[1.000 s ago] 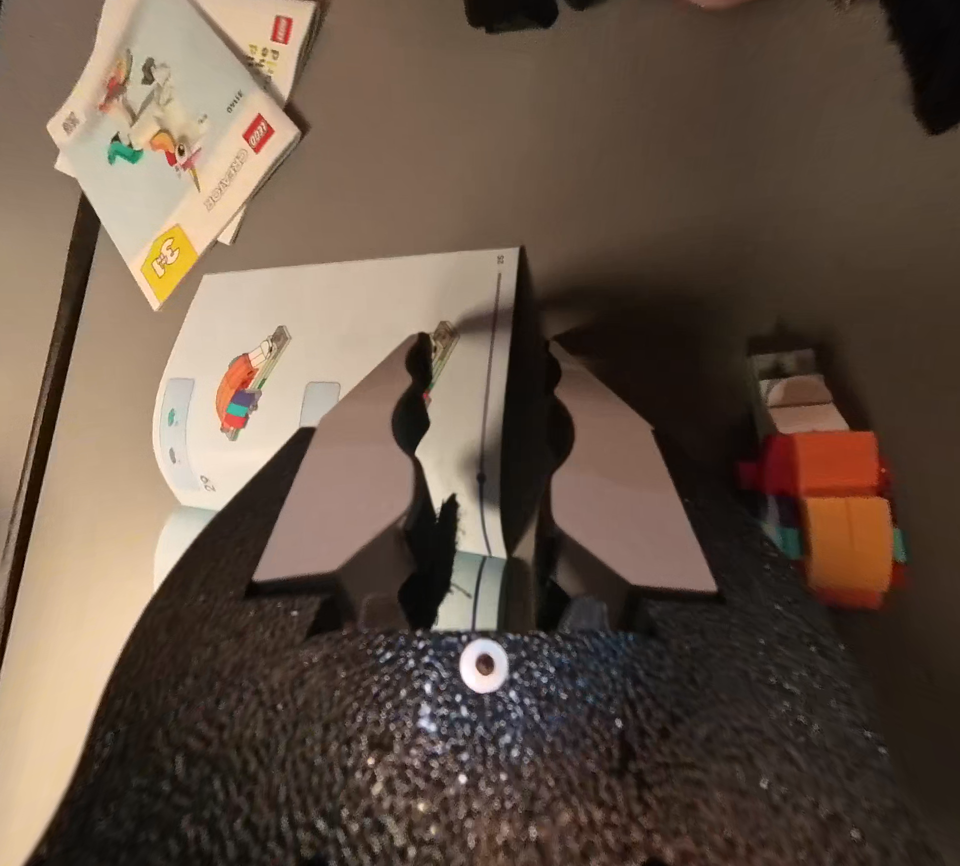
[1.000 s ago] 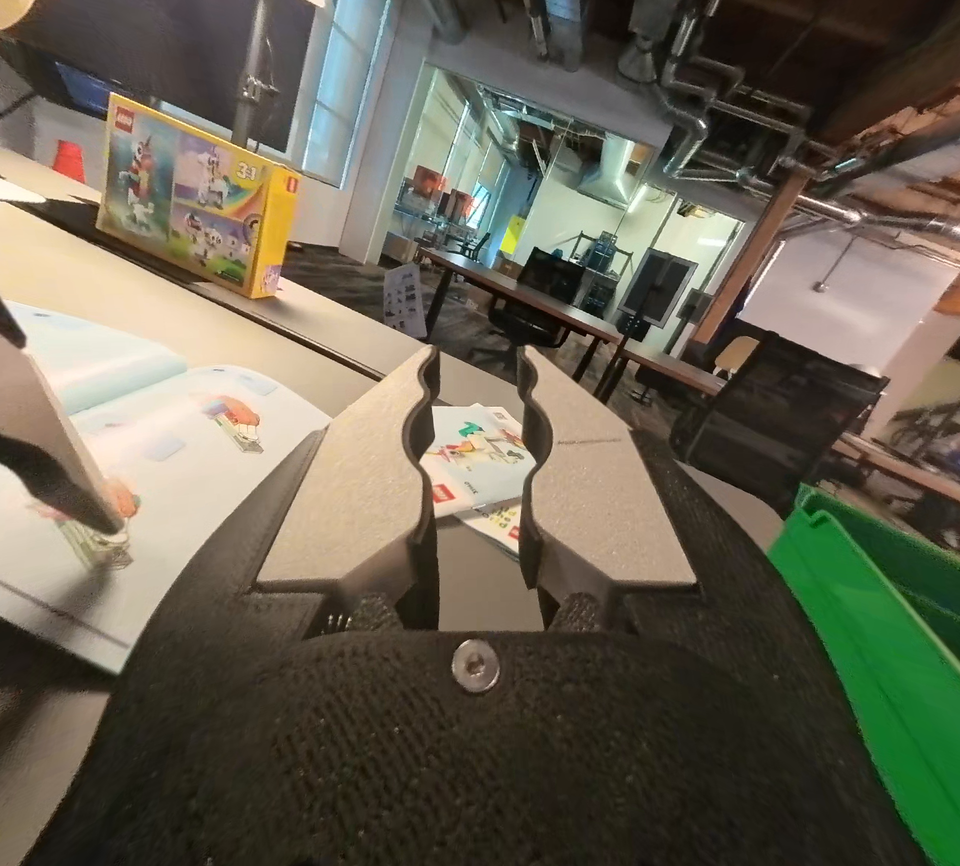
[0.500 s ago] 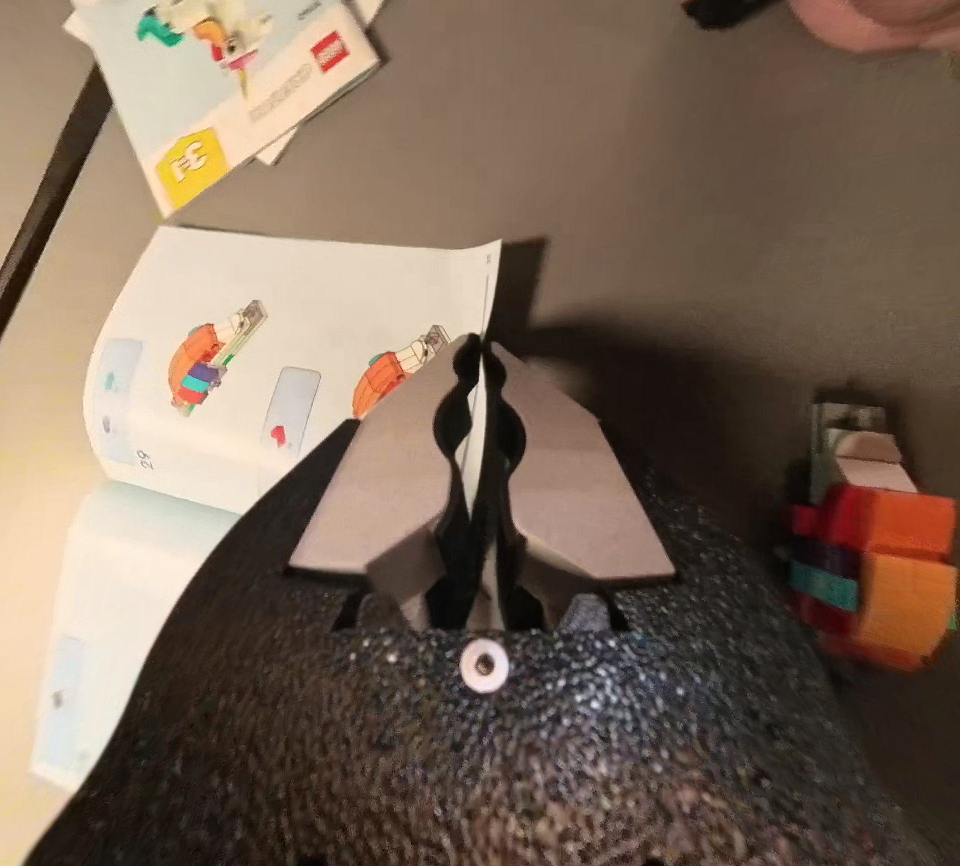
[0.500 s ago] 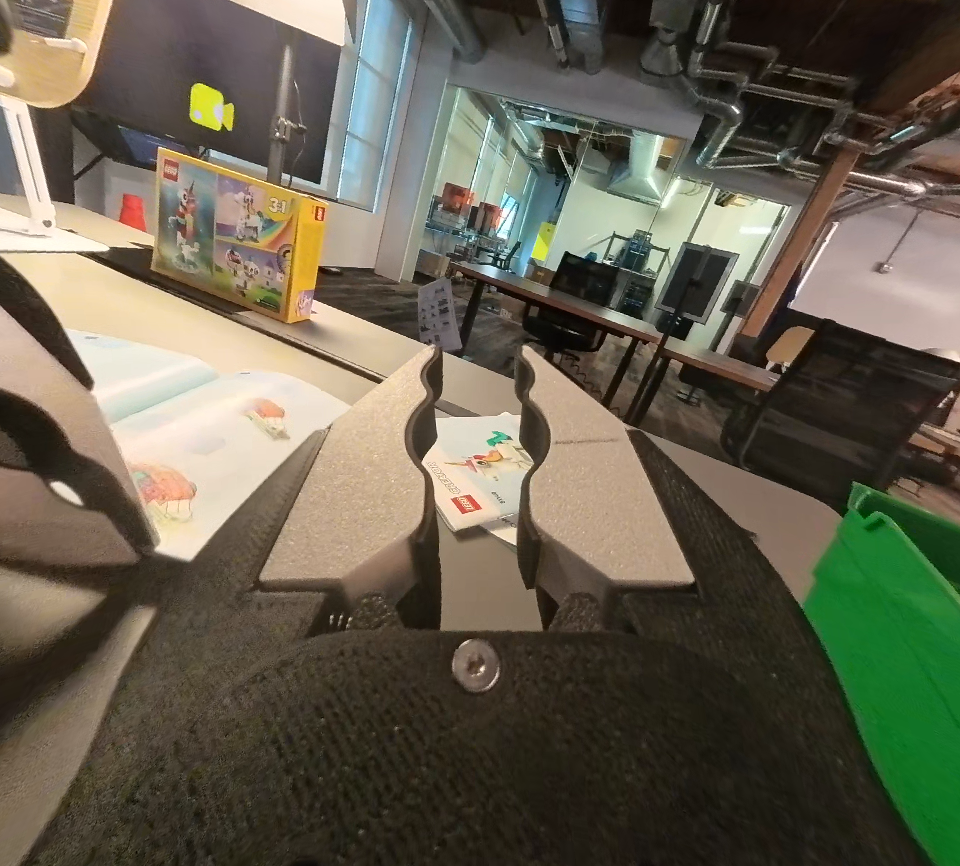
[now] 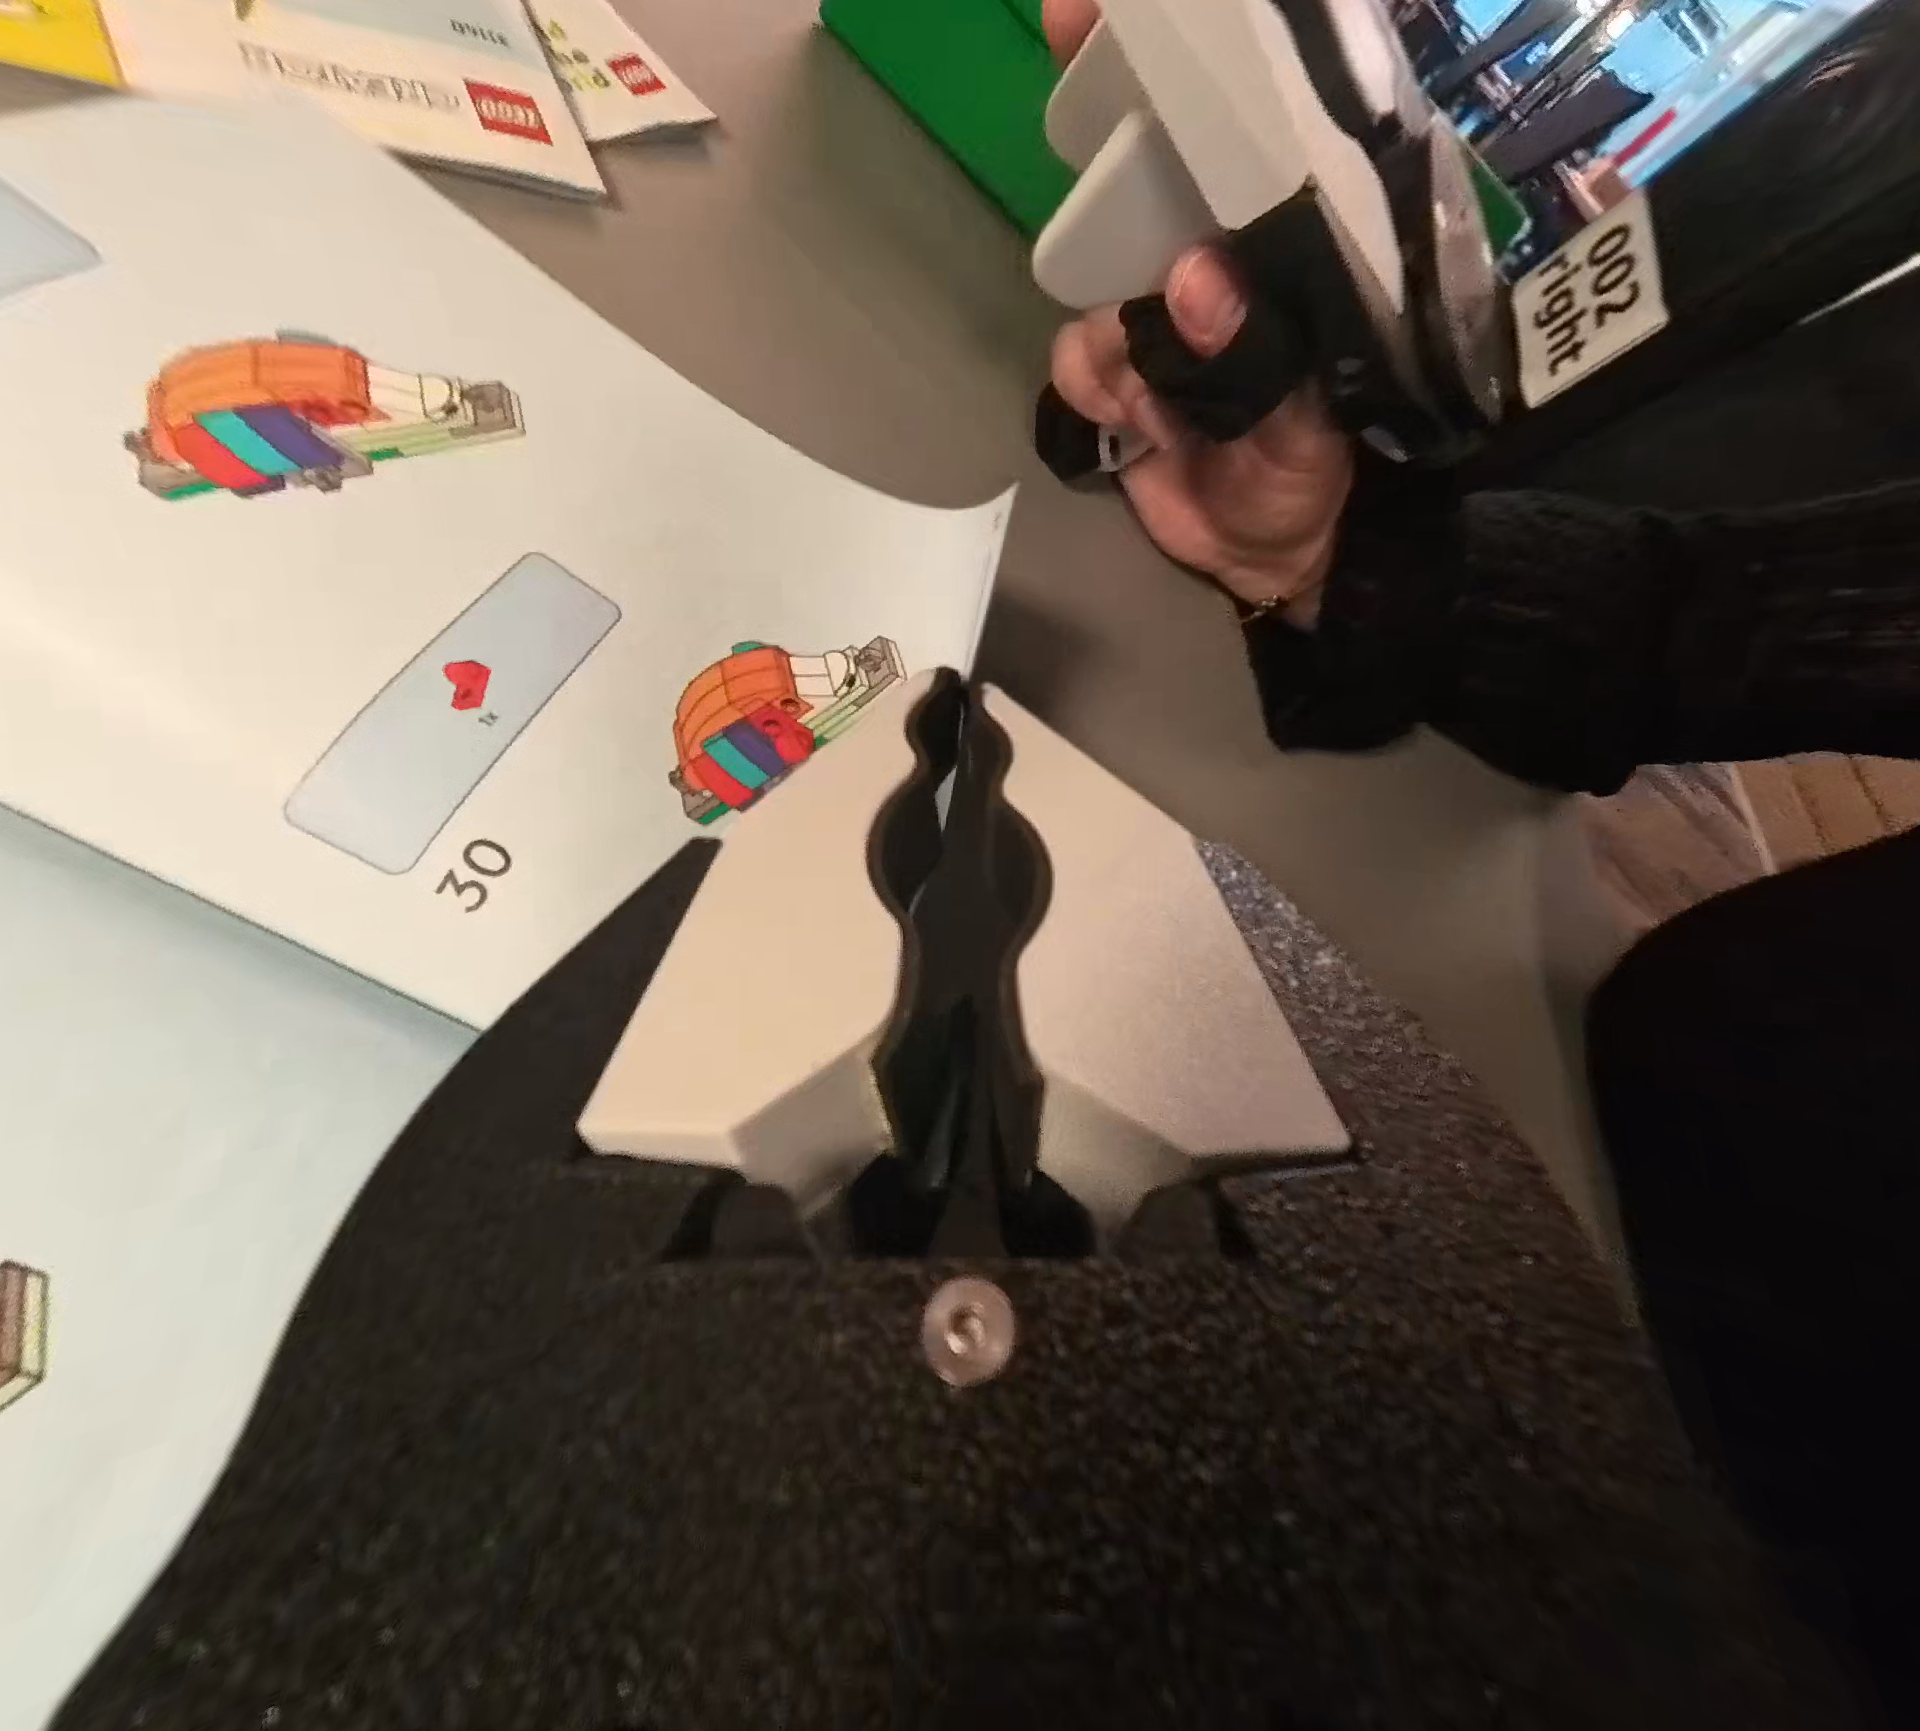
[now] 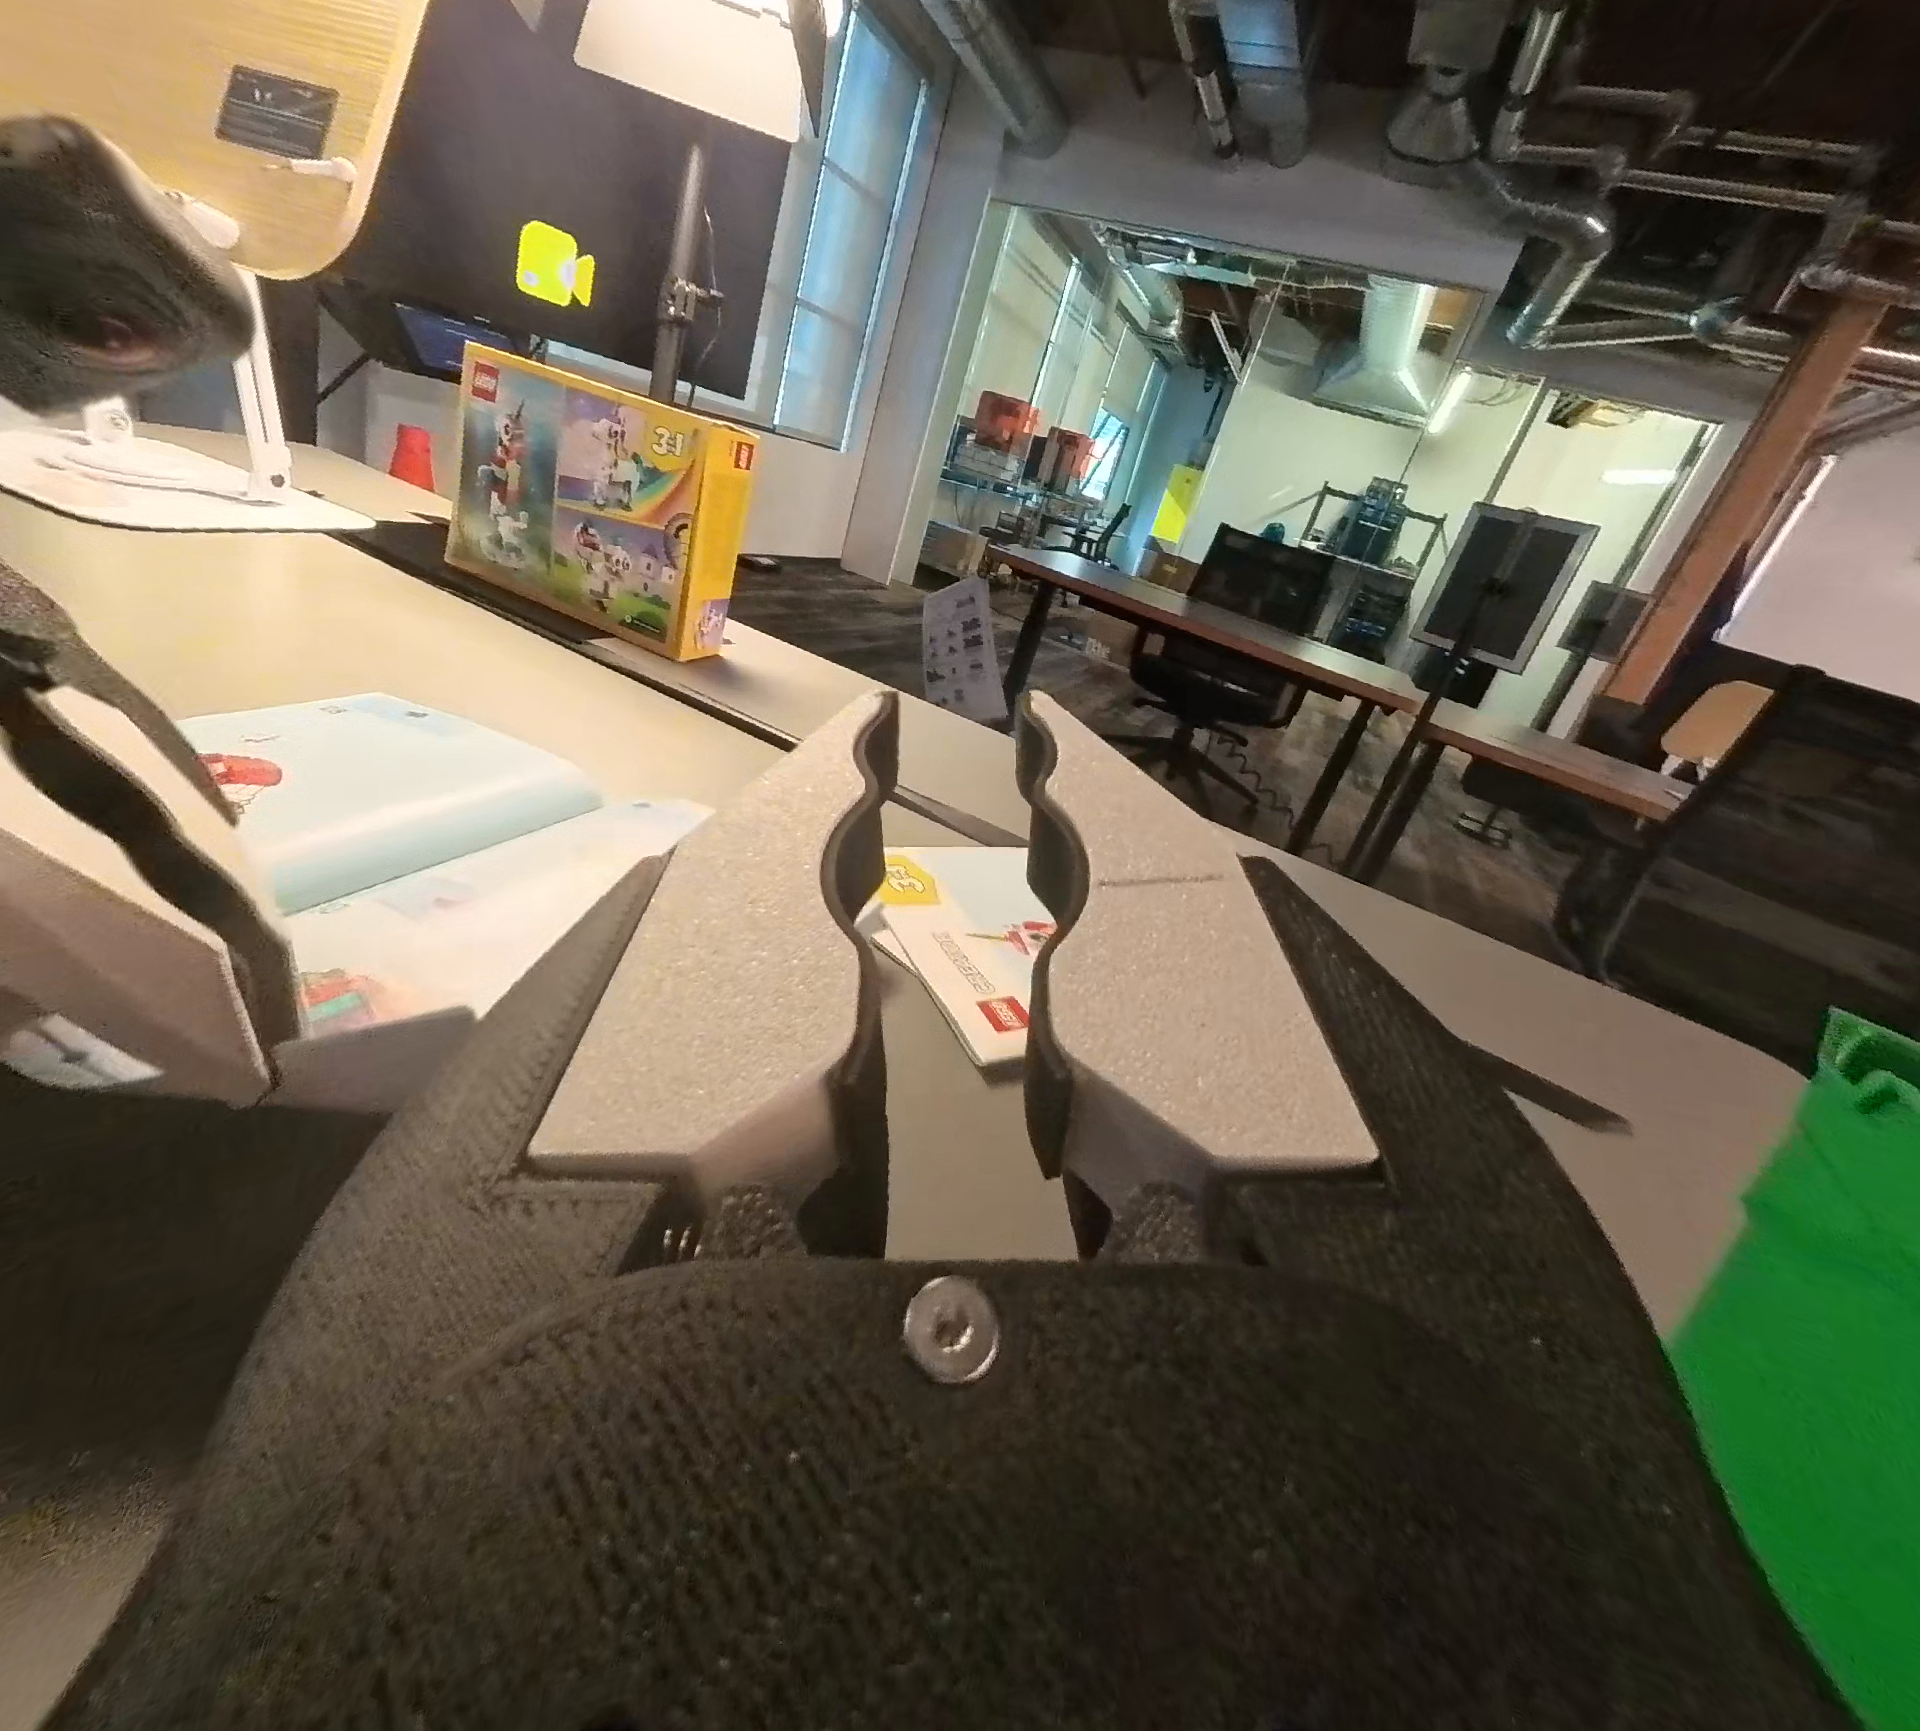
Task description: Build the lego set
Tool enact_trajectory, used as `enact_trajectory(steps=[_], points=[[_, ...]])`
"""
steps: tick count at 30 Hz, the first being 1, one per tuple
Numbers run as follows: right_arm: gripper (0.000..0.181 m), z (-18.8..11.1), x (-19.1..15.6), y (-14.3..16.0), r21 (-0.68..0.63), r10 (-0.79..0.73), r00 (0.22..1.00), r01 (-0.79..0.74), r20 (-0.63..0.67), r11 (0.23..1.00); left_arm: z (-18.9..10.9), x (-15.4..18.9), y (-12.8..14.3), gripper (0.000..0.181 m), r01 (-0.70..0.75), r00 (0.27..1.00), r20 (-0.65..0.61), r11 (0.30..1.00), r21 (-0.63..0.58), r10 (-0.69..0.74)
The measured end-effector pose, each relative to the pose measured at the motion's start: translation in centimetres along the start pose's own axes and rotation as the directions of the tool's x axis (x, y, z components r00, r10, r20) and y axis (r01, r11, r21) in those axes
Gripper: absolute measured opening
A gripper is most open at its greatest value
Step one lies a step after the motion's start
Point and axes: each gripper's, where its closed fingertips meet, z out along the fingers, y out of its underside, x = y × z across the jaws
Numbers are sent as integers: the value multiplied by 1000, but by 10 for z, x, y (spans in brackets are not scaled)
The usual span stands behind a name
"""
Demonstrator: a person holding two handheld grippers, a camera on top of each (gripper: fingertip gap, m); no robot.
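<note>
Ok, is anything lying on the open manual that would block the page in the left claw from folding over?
Nothing visible. The left claw pinches the page by its edge, and the open manual is bare. The closed booklets lie beyond its far edge; the right claw is off to the side.

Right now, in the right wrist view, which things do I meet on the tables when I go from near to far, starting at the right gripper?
Right gripper → closed pale-blue instruction booklet with a yellow corner badge → yellow cardboard set box standing upright → long dark-topped table in the room behind.
</note>
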Motion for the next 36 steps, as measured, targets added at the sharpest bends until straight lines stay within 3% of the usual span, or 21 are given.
enact_trajectory(steps=[5, 36], points=[[19, -1, -8, -1, 3, -17, 1000, 17, 23, 1000, 7, -2, 10, 0, 16, 1000, 10, 997, -77, -16], [18, -1, -21, -3, 16, -57, 995, 56, 81, 998, 11, -4, 19, 2, 89, 996, -6, 985, -147, -91]])
